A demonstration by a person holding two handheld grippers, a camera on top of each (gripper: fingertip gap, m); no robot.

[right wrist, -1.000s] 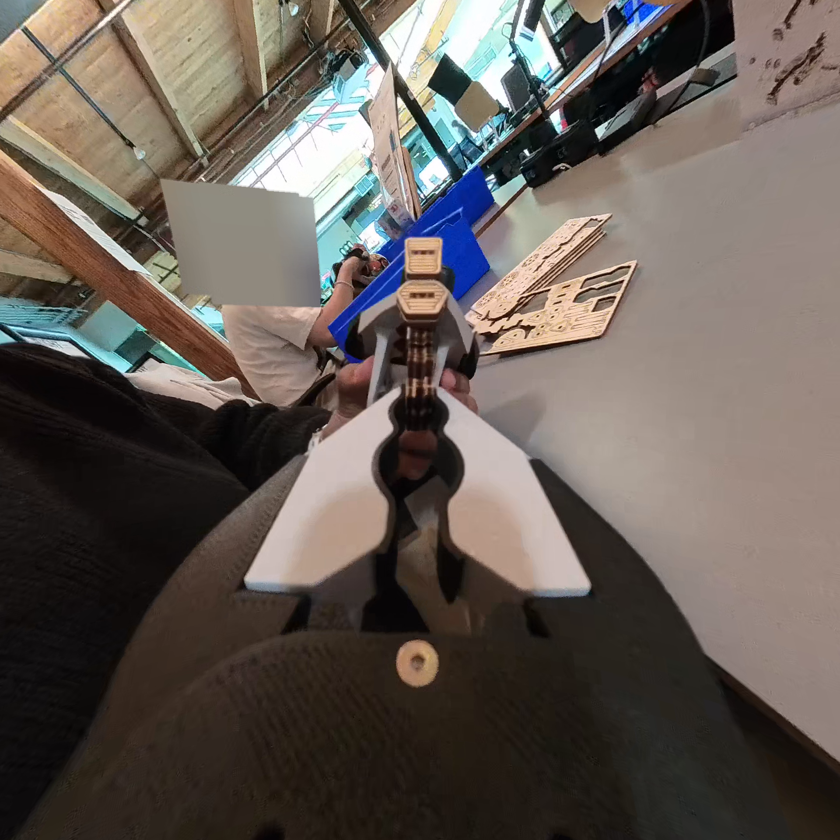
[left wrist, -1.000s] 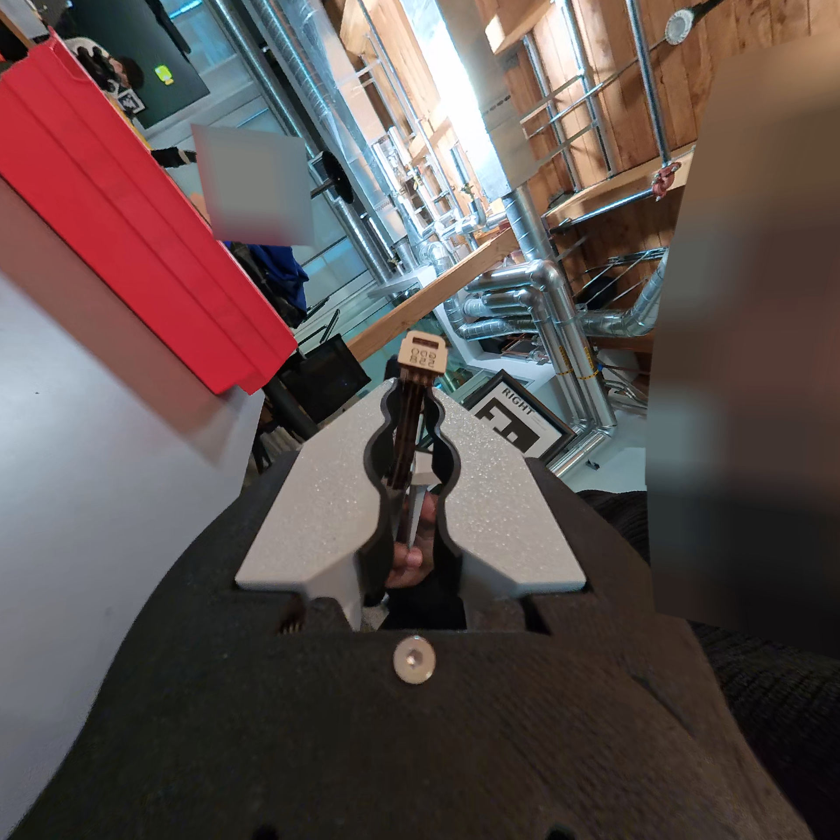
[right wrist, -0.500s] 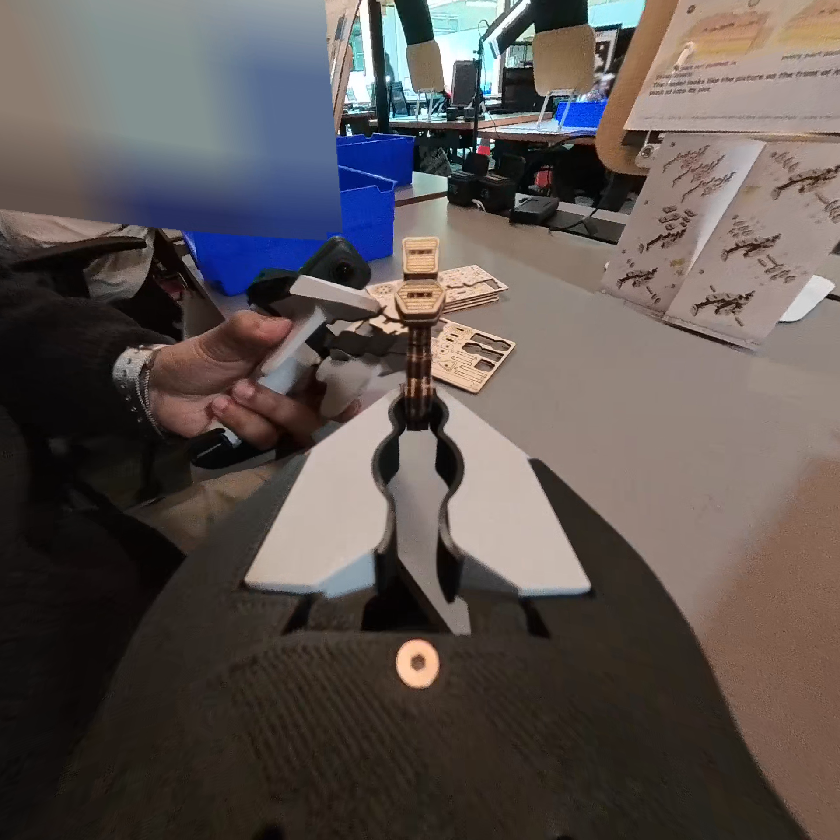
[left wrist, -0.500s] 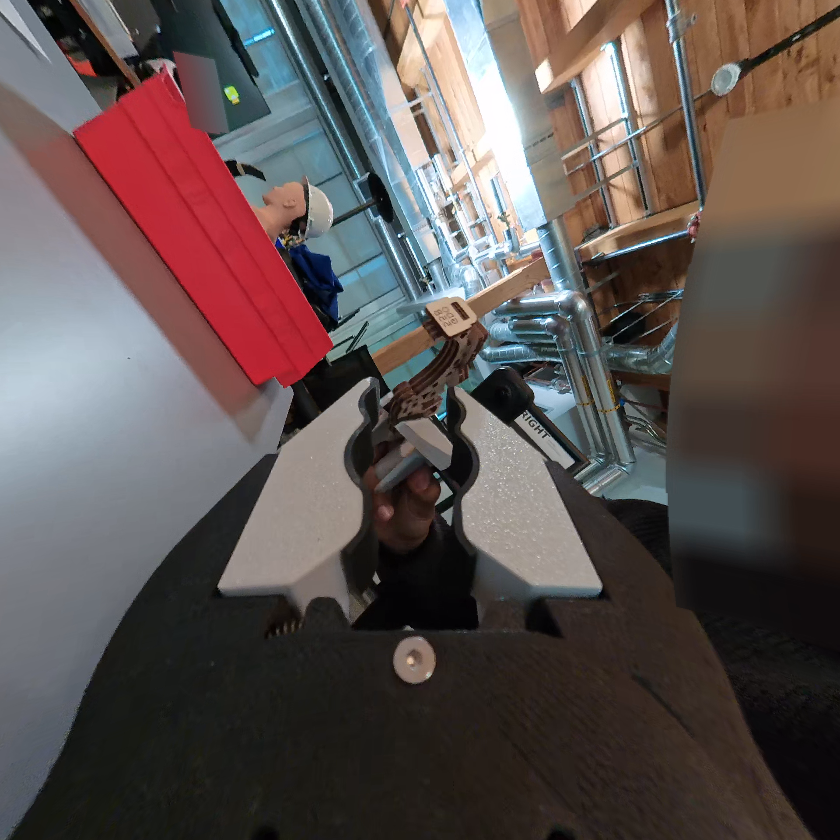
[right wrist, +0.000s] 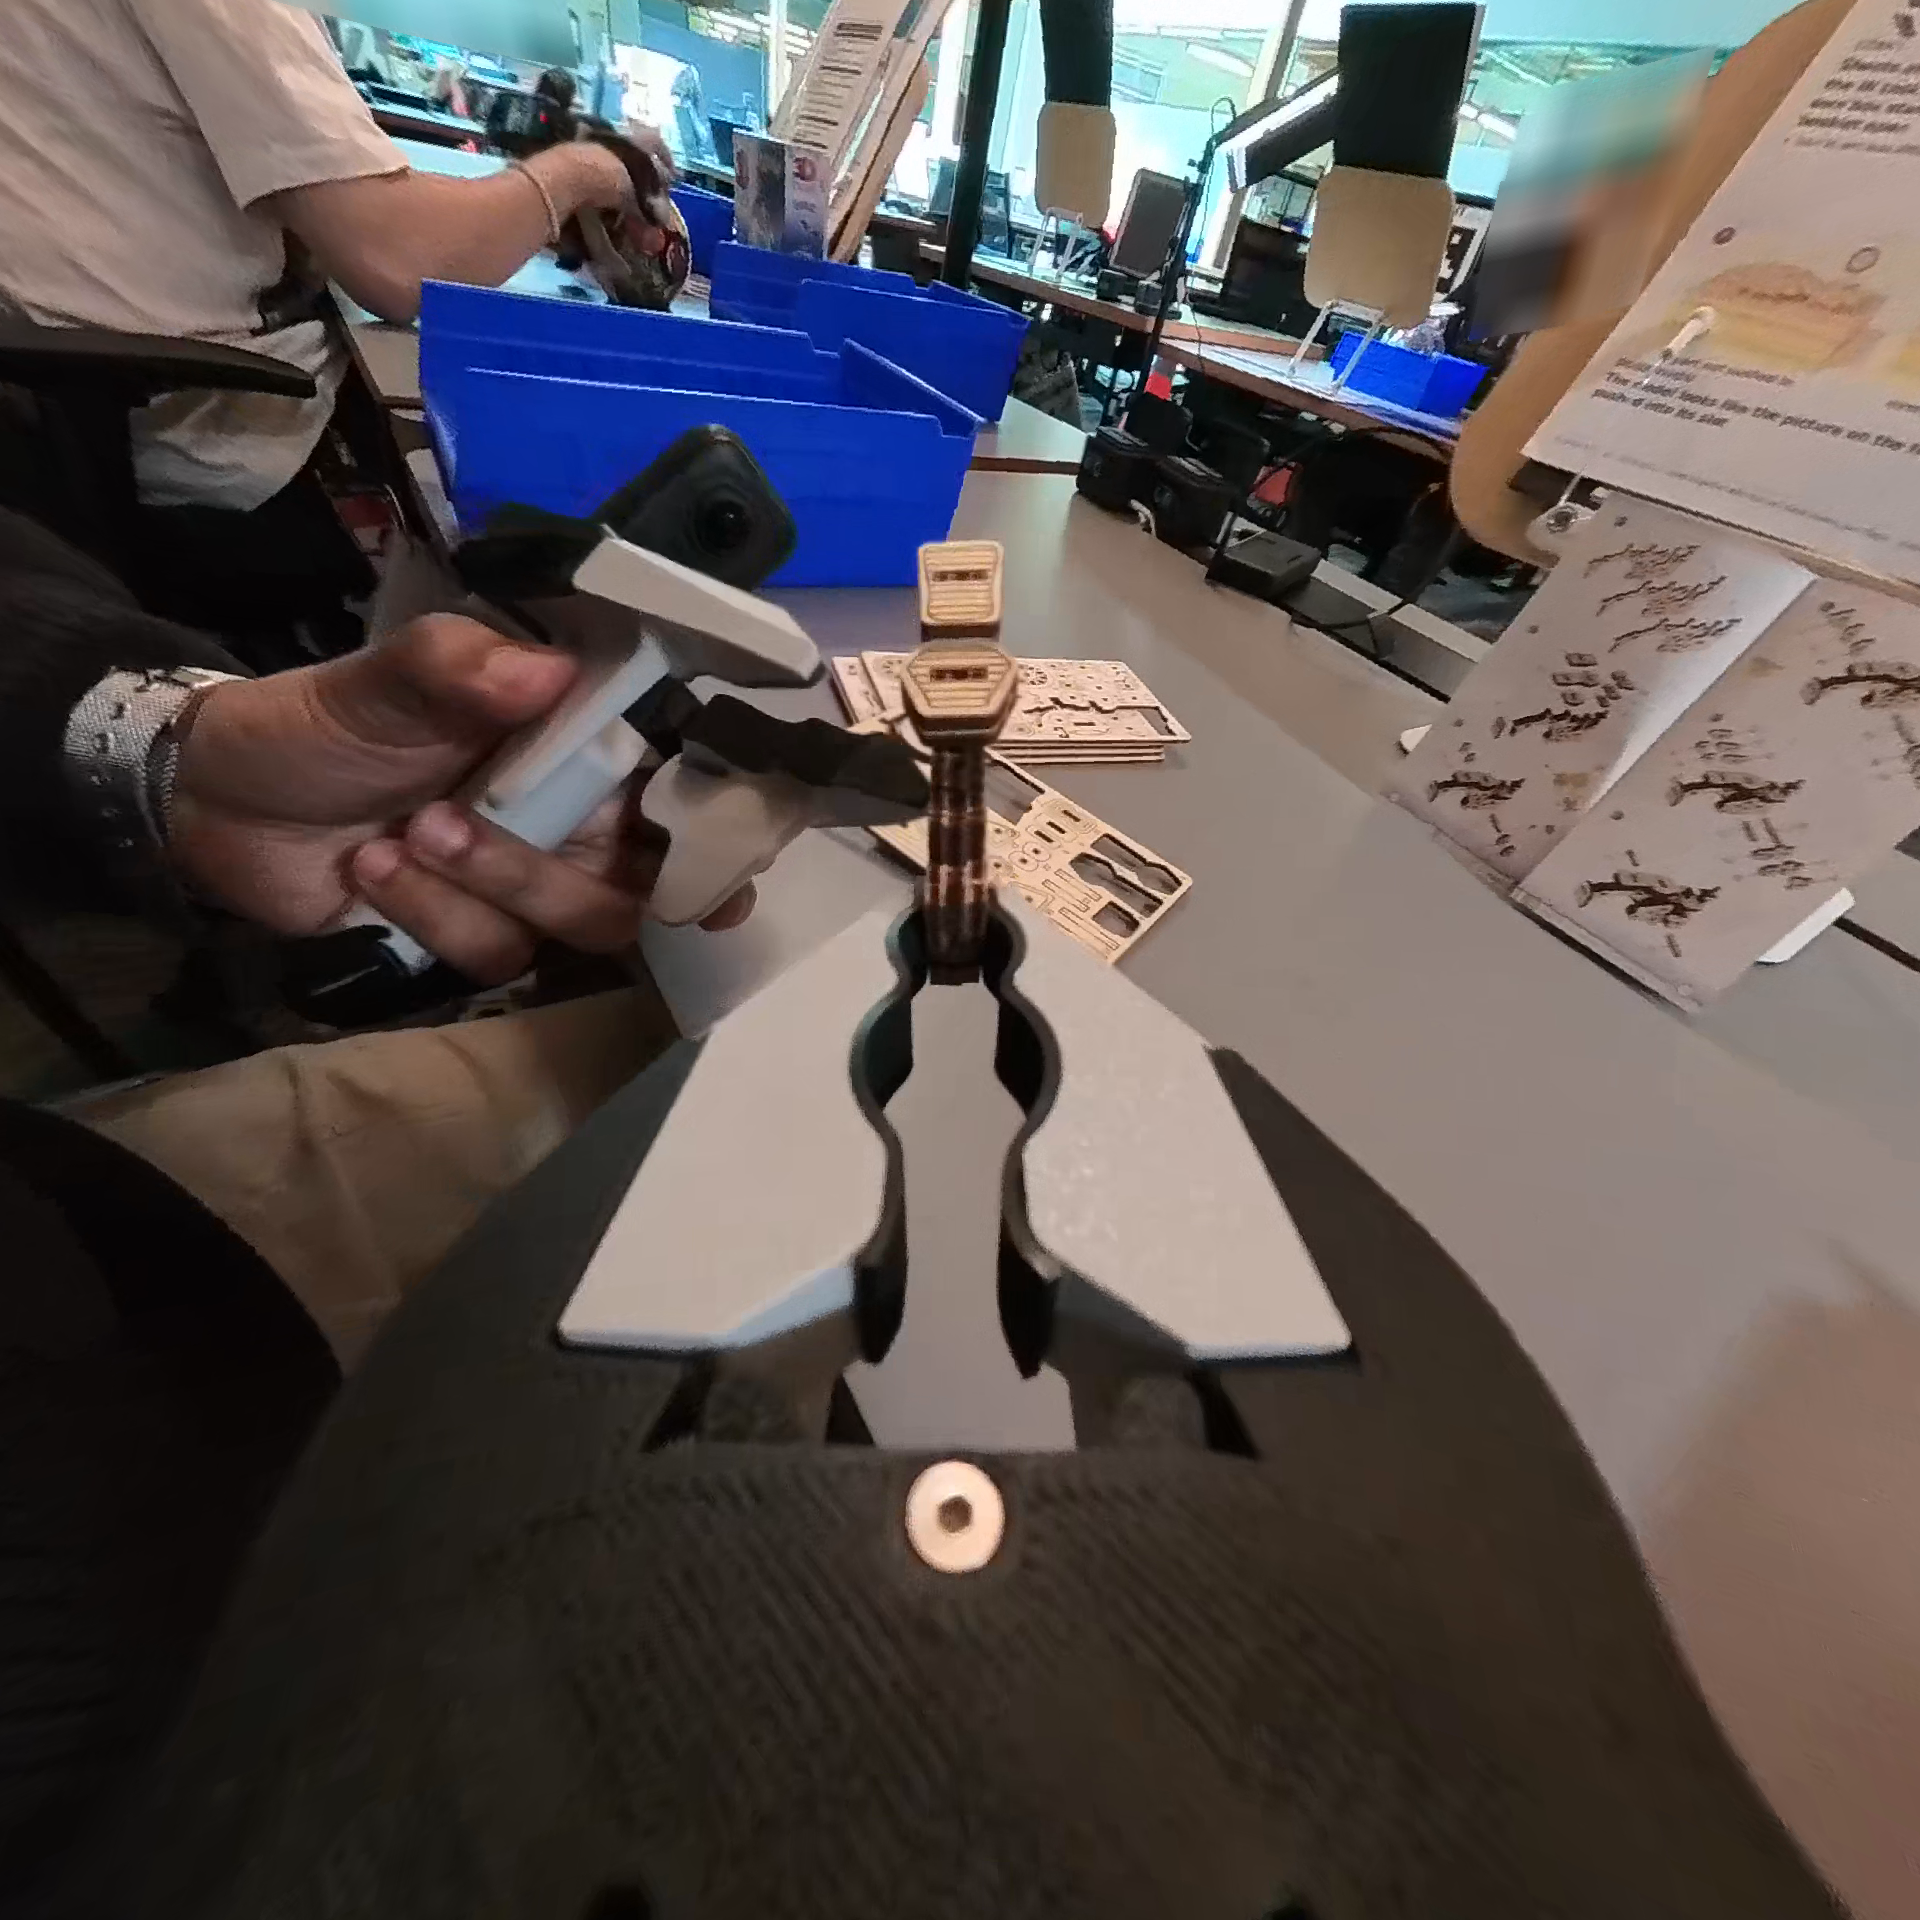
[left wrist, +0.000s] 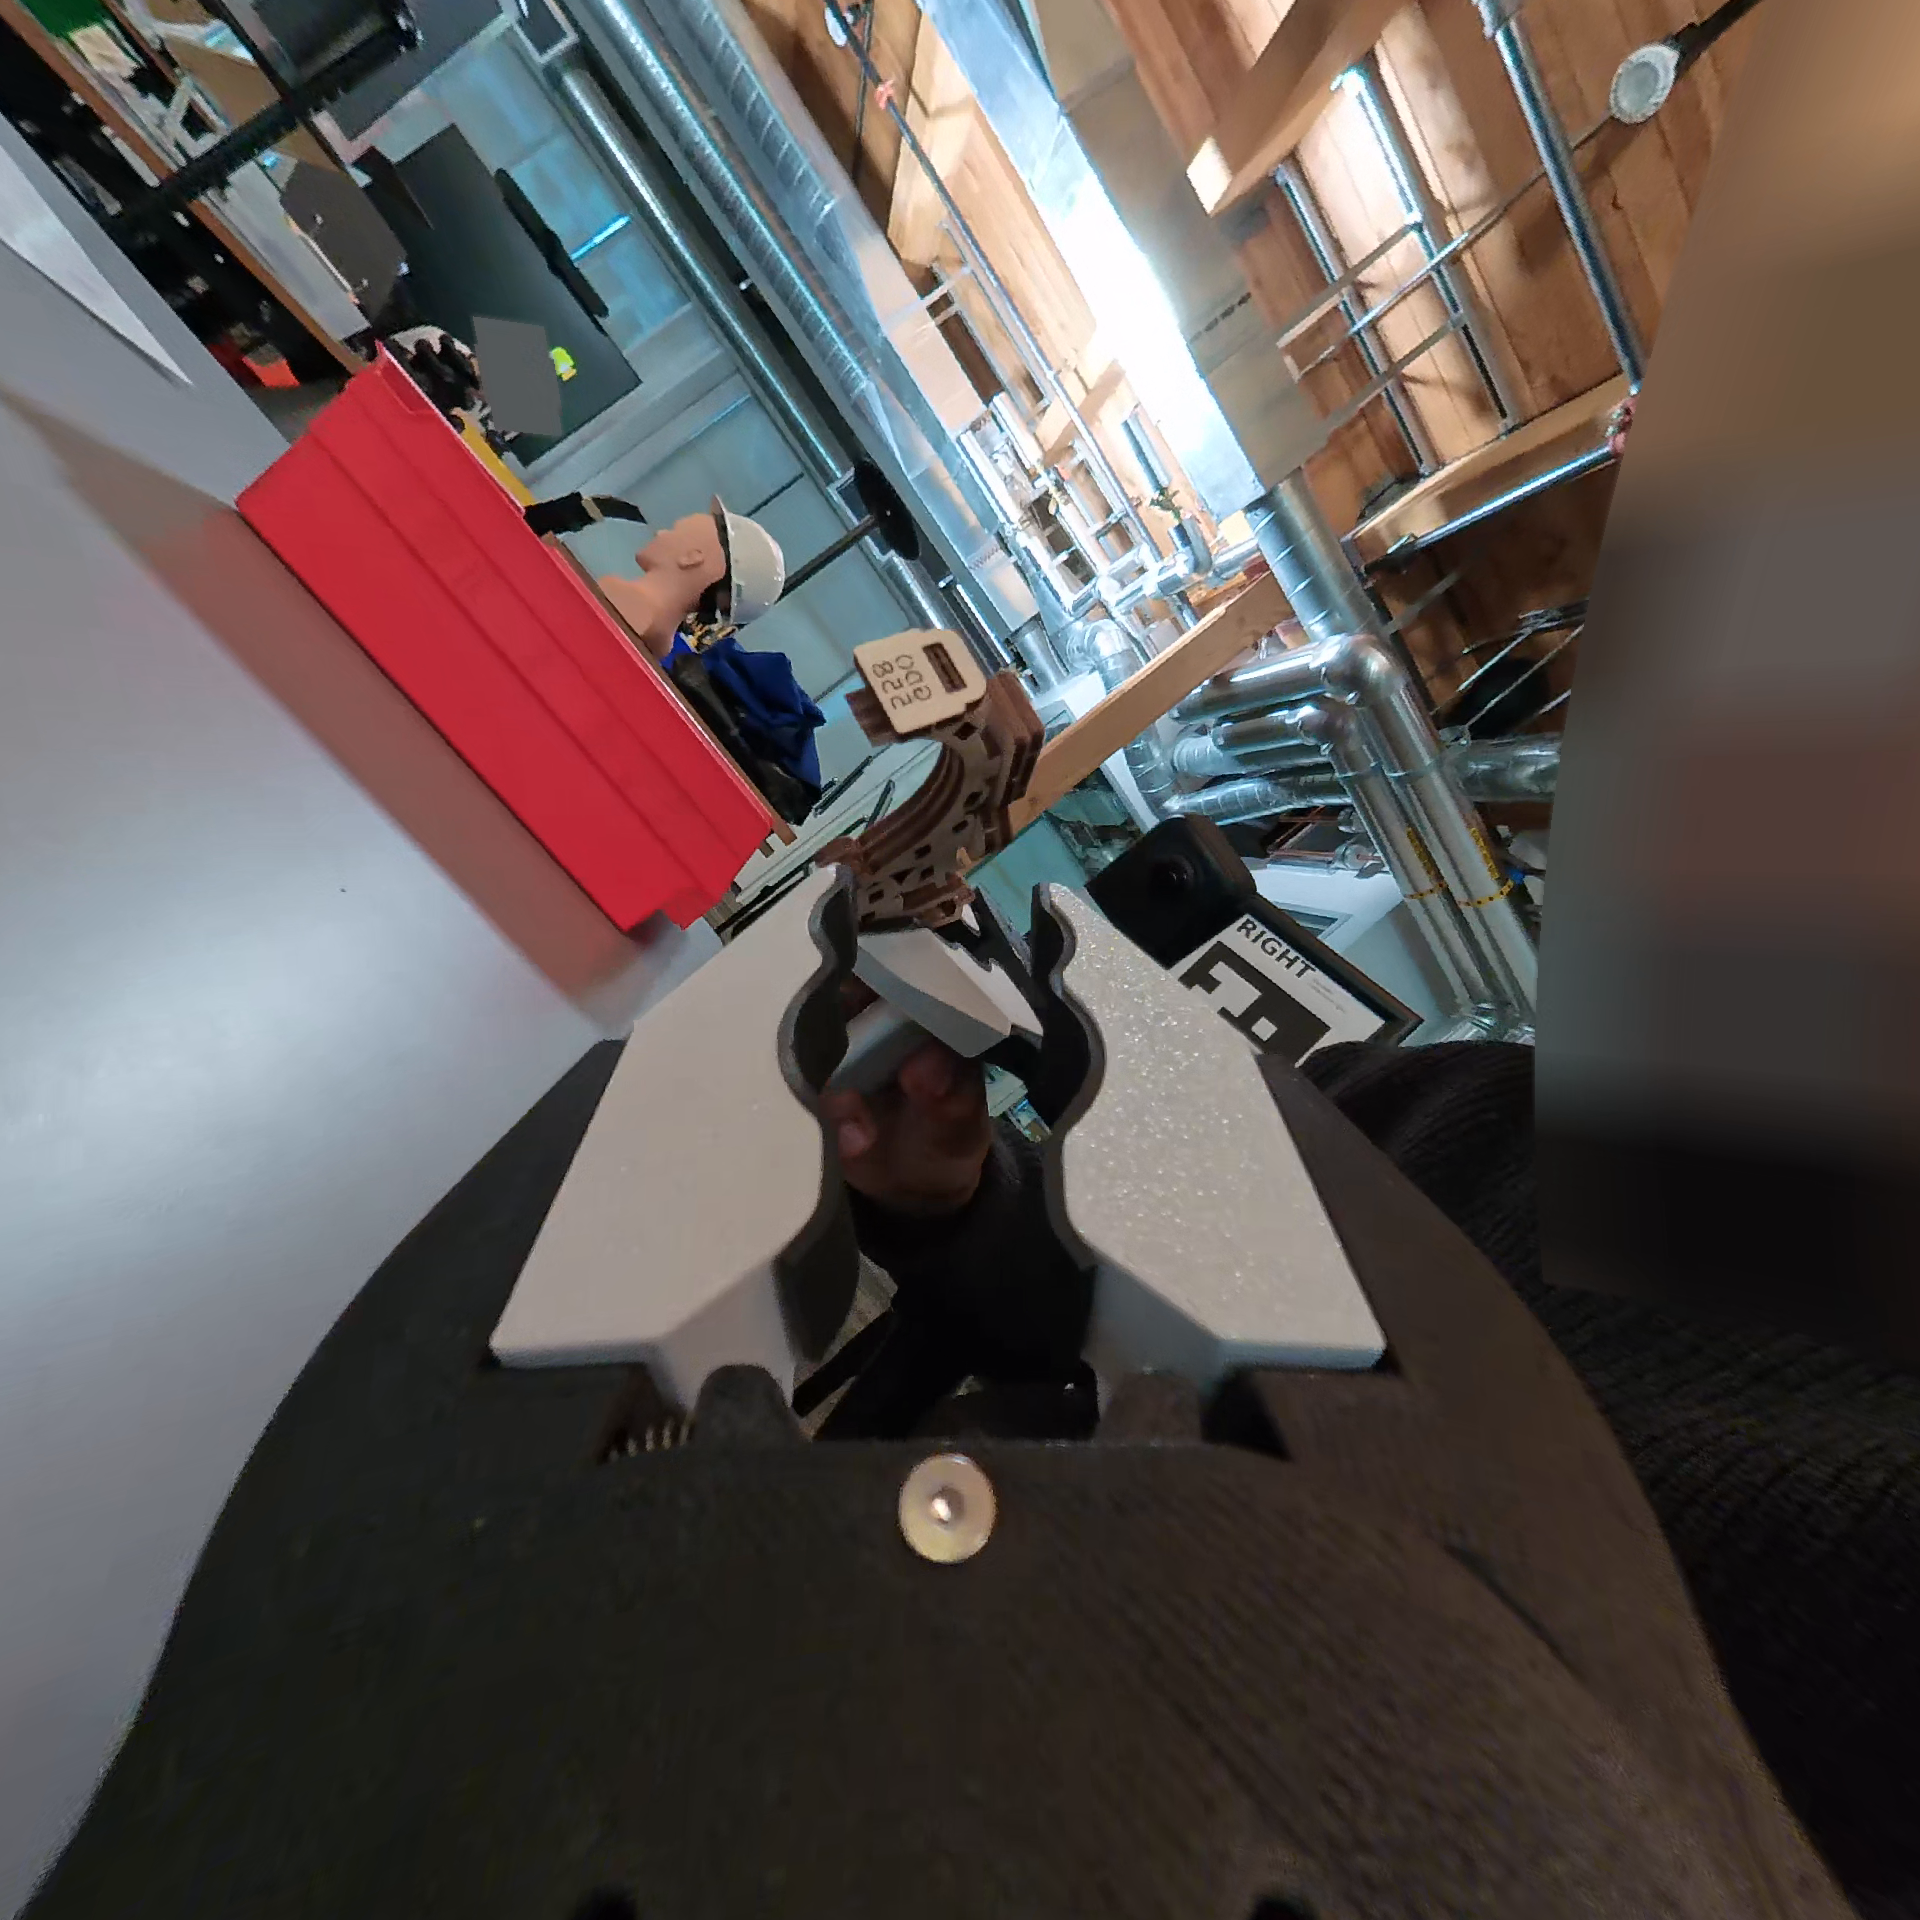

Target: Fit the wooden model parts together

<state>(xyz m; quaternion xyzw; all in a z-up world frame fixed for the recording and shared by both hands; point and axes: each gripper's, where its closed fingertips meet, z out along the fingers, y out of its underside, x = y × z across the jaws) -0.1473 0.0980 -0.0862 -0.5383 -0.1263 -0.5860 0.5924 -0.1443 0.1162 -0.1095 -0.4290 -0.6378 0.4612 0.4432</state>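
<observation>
Right gripper [right wrist: 954, 961] fingers clamp the layered wooden model [right wrist: 956, 790] upright above the tabletop [right wrist: 1455, 1039], presenting it for fitting; left gripper [left wrist: 940, 914] fingers stand parted, empty, alongside, probably ready to regrip.

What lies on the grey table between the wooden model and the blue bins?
In the right wrist view, flat wooden part sheets lie between the wooden model and blue bins.

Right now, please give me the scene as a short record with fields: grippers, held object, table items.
right gripper: shut on wooden model assembly, held upright
left gripper: open, empty, beside the assembly
table: grey
on table: wooden part sheets, blue bins, instruction pages
left view: red bin
</observation>
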